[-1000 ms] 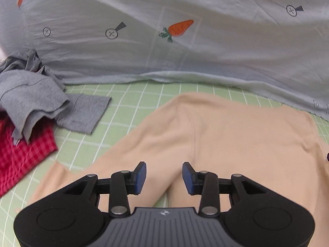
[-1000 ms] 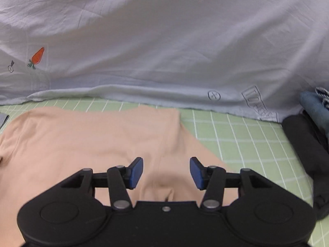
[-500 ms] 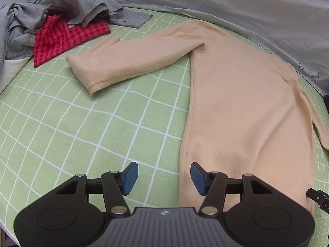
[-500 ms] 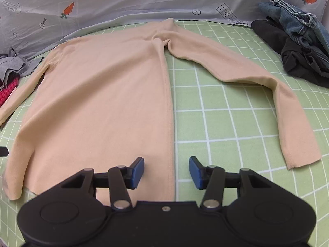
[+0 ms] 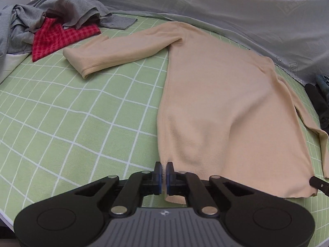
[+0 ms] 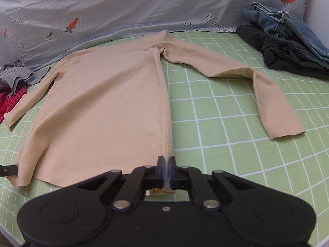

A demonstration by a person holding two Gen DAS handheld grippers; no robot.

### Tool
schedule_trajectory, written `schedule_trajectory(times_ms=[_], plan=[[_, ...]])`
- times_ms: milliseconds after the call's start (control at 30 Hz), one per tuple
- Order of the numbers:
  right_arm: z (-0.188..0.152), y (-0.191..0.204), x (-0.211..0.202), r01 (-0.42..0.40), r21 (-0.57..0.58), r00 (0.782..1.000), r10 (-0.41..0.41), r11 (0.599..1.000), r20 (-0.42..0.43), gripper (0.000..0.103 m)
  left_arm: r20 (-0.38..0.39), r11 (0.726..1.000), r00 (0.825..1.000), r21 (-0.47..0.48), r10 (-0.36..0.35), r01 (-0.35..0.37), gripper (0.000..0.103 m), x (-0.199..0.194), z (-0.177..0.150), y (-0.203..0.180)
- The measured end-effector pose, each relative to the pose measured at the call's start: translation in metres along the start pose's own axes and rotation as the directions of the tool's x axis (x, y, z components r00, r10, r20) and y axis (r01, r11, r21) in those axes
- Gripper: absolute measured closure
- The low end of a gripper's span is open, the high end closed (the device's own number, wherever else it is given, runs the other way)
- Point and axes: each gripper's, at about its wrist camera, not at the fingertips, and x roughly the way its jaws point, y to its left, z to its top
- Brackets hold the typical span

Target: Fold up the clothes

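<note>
A beige long-sleeved top (image 5: 222,103) lies flat on the green checked mat (image 5: 72,113), neck end far, hem near me, both sleeves spread out to the sides. My left gripper (image 5: 164,167) is shut on the hem's left corner. In the right wrist view the top (image 6: 107,103) shows again, and my right gripper (image 6: 166,162) is shut on the hem's right corner. Each gripper's tip shows at the edge of the other's view.
A pile of grey clothes (image 5: 61,10) and a red checked cloth (image 5: 55,37) lie at the far left. Dark clothes (image 6: 287,57) and blue jeans (image 6: 287,26) lie at the far right. A pale sheet with carrot prints (image 6: 123,6) rises at the back.
Both grippers have pulled back from near the top's neck end to its hem. Both were open half a second ago and are now shut on the hem corners.
</note>
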Motion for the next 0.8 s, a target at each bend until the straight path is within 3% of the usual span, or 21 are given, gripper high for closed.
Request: schedule_trajectory(times_ms=[133,233,333,367,400,433,467,500,600,667,800], plan=[[0.001,-0.014,-0.039,0.011,0.029,0.998,-0.012,1.000,0.062,0.099,0.065,0.996,0.998,-0.085,0.018,-0.012,0.099,-0.032,0.002,0.023],[-0.011,-0.018,-0.035,-0.004,0.049,1.000,0.004,0.999,0.003,0.099,0.029,0.992,0.999,-0.119,0.046,-0.043,0.098,-0.031,-0.004,0.032],[-0.027,-0.018,-0.011,-0.007,0.066,0.992,0.015,0.998,-0.128,0.098,-0.081,0.987,0.992,-0.116,0.102,-0.111,0.093,-0.012,-0.017,0.034],[-0.030,-0.018,-0.010,-0.003,0.064,0.991,0.012,0.998,-0.136,0.098,-0.096,0.986,0.988,-0.110,0.117,-0.128,0.091,-0.010,-0.020,0.034],[-0.032,-0.018,-0.010,0.001,0.061,0.990,0.007,0.998,-0.143,0.092,-0.110,0.984,0.985,-0.103,0.133,-0.144,0.091,-0.009,-0.023,0.034],[-0.031,-0.019,-0.011,0.008,0.057,0.991,0.000,0.998,-0.137,0.087,-0.106,0.984,0.985,-0.103,0.137,-0.148,0.084,-0.011,-0.024,0.033],[-0.029,-0.020,-0.013,0.016,0.054,0.992,-0.009,0.998,-0.129,0.074,-0.095,0.983,0.985,-0.102,0.144,-0.153,0.073,-0.014,-0.024,0.033],[-0.028,-0.023,-0.017,0.034,0.059,0.994,-0.027,0.998,-0.110,0.055,-0.076,0.982,0.986,-0.101,0.151,-0.158,0.069,-0.017,-0.024,0.032],[-0.023,-0.036,-0.021,0.062,0.086,0.995,-0.055,0.994,-0.082,0.051,-0.039,0.983,0.986,-0.079,0.164,-0.167,0.056,-0.023,-0.018,0.020],[-0.019,-0.048,-0.019,0.082,0.110,0.994,-0.073,0.991,-0.085,0.046,-0.013,0.985,0.986,-0.048,0.166,-0.166,0.042,-0.024,-0.012,0.006],[-0.011,-0.071,-0.016,0.133,0.134,0.989,-0.123,0.982,-0.080,0.030,-0.010,0.986,0.987,0.046,0.160,-0.159,0.031,-0.013,-0.004,-0.028]])
